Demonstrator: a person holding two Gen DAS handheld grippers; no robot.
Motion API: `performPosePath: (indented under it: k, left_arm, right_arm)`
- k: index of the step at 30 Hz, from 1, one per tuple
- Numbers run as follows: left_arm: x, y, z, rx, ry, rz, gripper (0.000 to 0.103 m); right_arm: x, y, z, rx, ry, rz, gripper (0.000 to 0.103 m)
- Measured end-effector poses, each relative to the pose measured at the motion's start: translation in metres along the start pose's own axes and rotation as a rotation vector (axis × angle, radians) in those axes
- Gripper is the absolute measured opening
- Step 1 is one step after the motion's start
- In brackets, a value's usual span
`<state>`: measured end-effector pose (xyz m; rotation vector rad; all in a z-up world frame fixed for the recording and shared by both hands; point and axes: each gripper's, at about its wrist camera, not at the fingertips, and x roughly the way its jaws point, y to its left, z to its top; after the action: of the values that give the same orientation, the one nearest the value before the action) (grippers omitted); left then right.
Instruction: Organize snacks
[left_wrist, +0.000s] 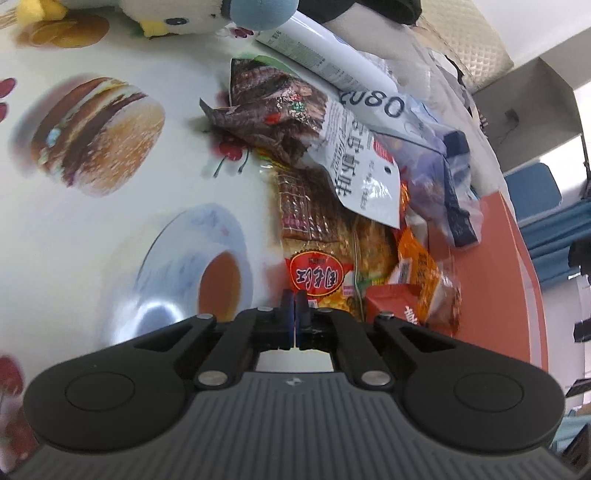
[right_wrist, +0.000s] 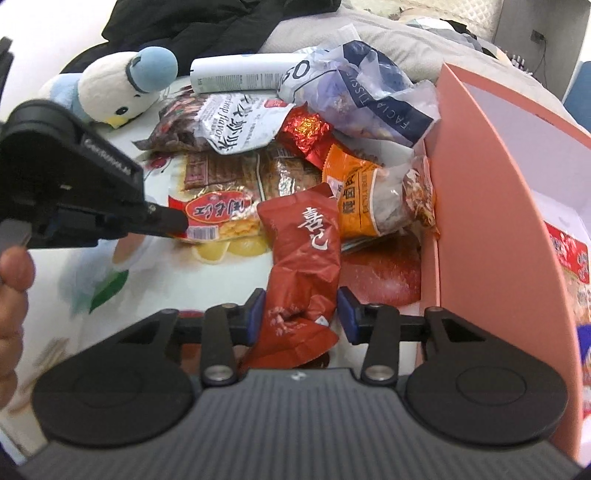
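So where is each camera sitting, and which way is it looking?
Left wrist: on the left hand-held gripper, looking down past its shut fingers at the snack pile and printed tablecloth.
Right wrist: on the right hand-held gripper, its fingers around a red packet; a hand shows at the left edge.
Both see: the corn snack bag, the pink box.
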<state>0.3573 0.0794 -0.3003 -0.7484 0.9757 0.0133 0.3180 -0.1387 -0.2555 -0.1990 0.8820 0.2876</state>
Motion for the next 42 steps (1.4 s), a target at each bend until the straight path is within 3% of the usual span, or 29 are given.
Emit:
performPosePath:
  k: [20,25,29,34,35,37,39,41,42]
  left_arm:
    - [-0.129,0.031,-0.105,0.046,0.025,-0.003,0.0]
    - [-0.161,0.05,-0.13,0.043,0.024,0.028,0.0]
    - [-0.169,0.068,-0.14,0.049,0.084,0.051,0.0]
    - [-0.174,0.073,-0.145,0.078,0.102,0.078,0.002]
    - [-0.175,0.072,-0.145,0.082,0.104,0.086,0.007]
    - [-0.174,0.067,-0.144,0.094,0.104,0.113,0.026]
    - [-0.175,0.061,-0.142,0.112,0.089,0.116,0.066]
    - [-0.177,0.053,-0.14,0.135,0.059,0.121,0.074]
    - [-0.176,0.048,-0.139,0.154,0.053,0.118,0.074]
  right_arm:
    - [-0.086,0.024,-0.057,0.055,0.011,0.011,0.044]
    - [-0.1,0.028,-0.078,0.091,0.02,0.027,0.044]
    - [-0.1,0.03,-0.091,0.112,0.027,0.048,0.045]
    - [-0.09,0.032,-0.101,0.132,0.036,0.066,0.046]
    - [-0.09,0.032,-0.101,0.128,0.031,0.068,0.047]
    - [-0.091,0.032,-0.101,0.126,0.029,0.073,0.046]
    - [-0.092,0.031,-0.1,0.128,0.026,0.072,0.052]
    - [-0.094,0.03,-0.101,0.128,0.012,0.061,0.067]
    - [-0.095,0.03,-0.101,0.122,-0.002,0.058,0.067]
